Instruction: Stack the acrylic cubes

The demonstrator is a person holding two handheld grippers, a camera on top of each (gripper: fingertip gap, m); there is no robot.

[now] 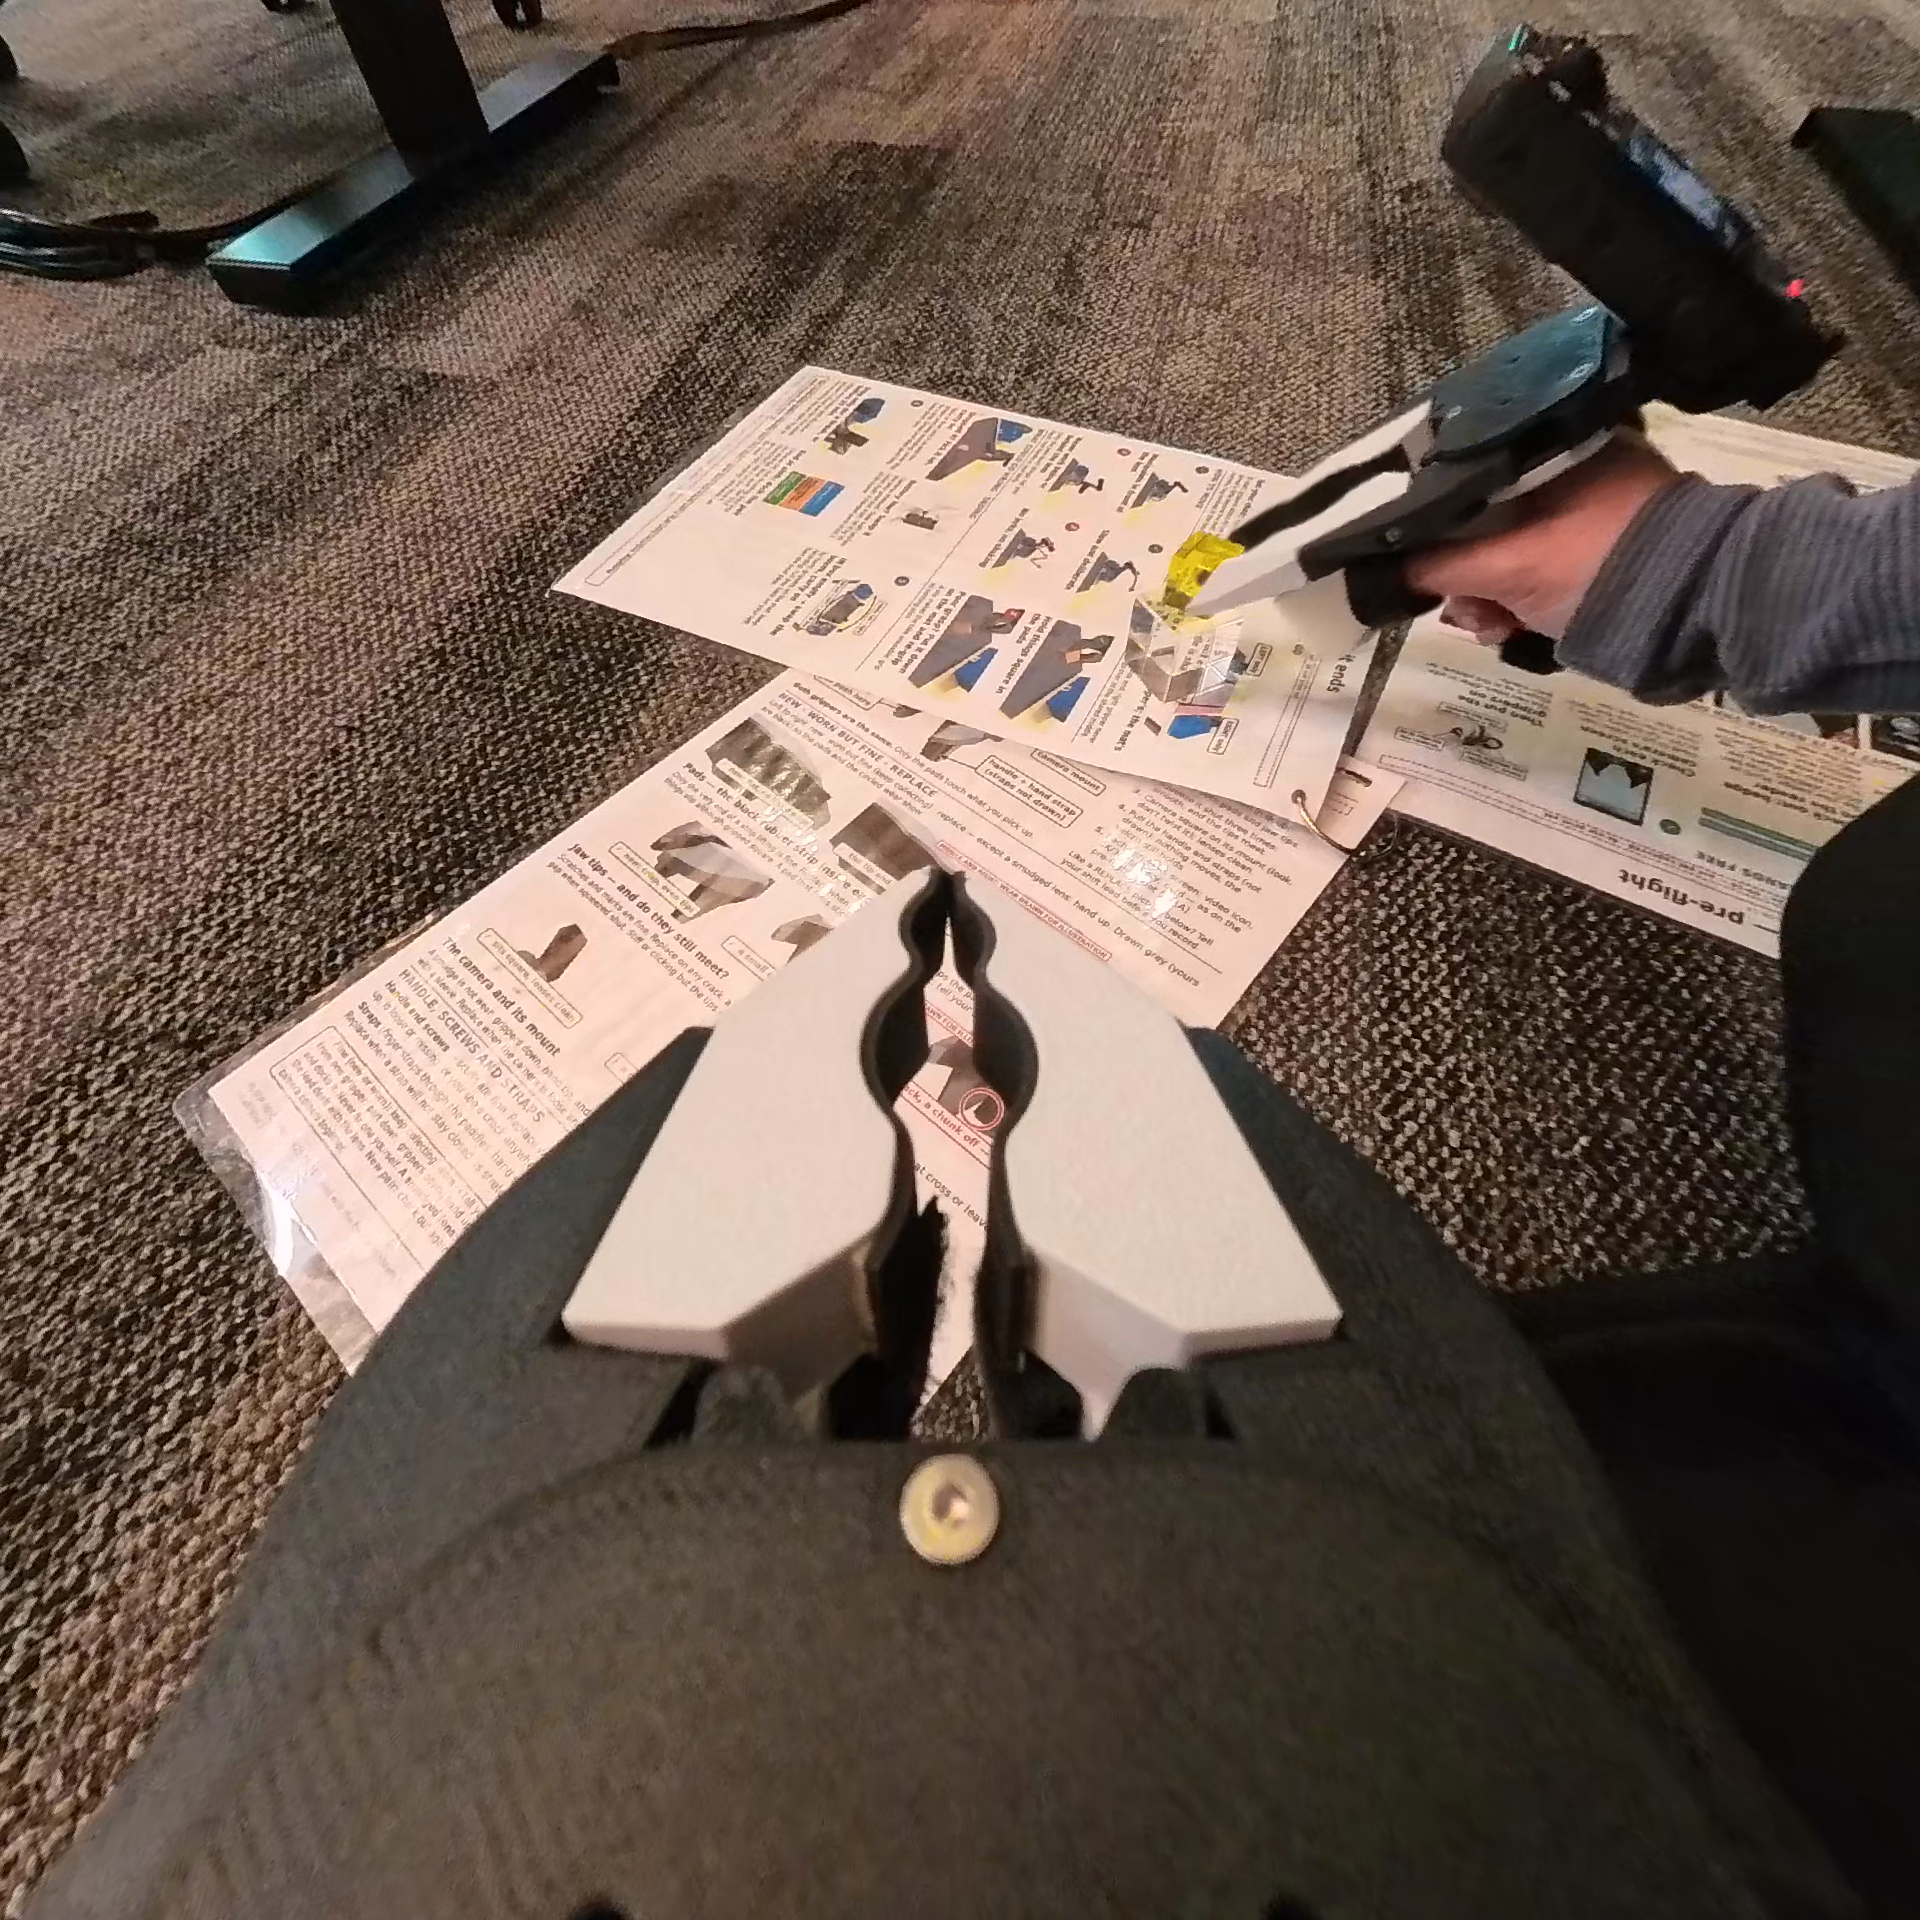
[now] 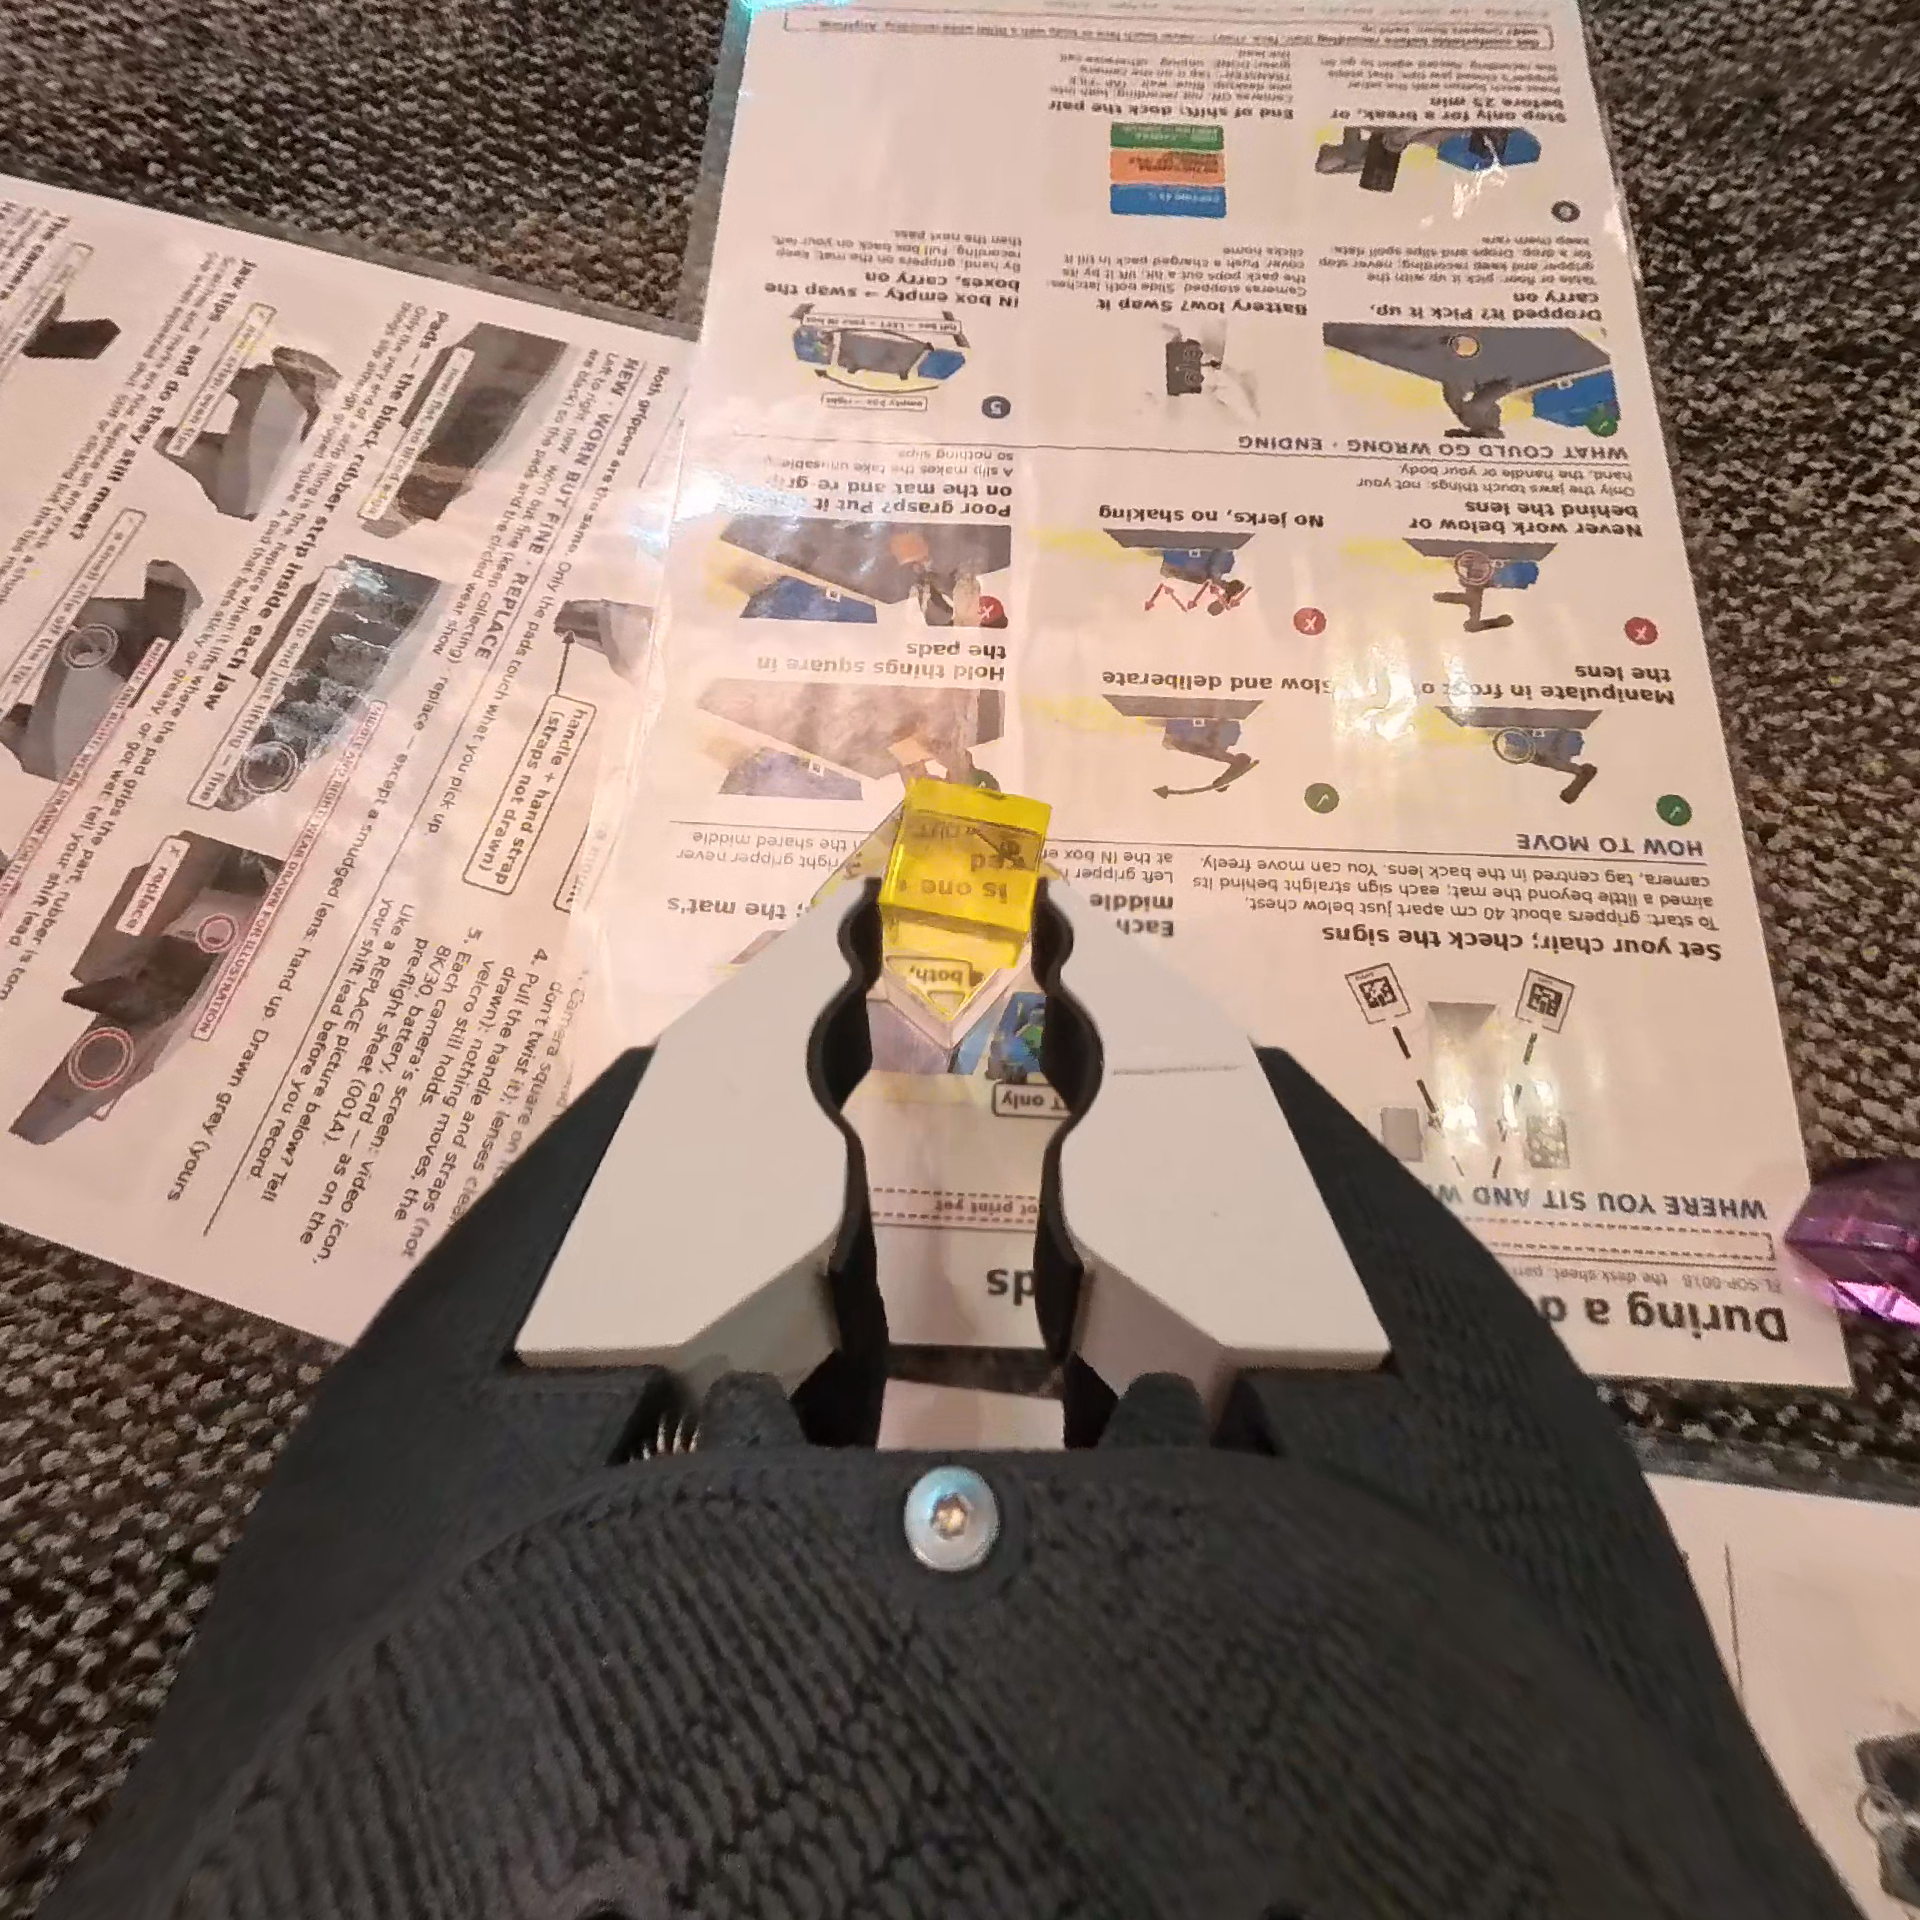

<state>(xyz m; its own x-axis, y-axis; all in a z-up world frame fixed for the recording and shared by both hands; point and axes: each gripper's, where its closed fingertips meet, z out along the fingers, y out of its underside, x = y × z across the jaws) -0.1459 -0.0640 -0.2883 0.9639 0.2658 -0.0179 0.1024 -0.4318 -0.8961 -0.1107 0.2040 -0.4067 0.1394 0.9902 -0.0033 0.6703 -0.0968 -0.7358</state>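
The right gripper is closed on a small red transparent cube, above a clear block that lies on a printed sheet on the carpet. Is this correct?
Not quite: the cube is yellow, not red, as the right wrist view shows. The rest holds: the right gripper is closed on it, above a clear block that lies on a printed sheet on the carpet.

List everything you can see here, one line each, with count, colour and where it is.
Yellow cube: one, see-through yellow, between the right jaws, atop the clear block.
Clear block: one, colourless, on the far sheet.
Laminated sheets: at least three, white, printed, on the carpet.
Purple piece: one, see-through, right of the sheets.
Carpet: grey, speckled.
Desk foot: one, black, far left.
Left gripper: jaws closed, empty, over the near sheet.
Right gripper: jaws closed on the yellow cube.
Hand: one, grey sleeve, holding the right gripper.
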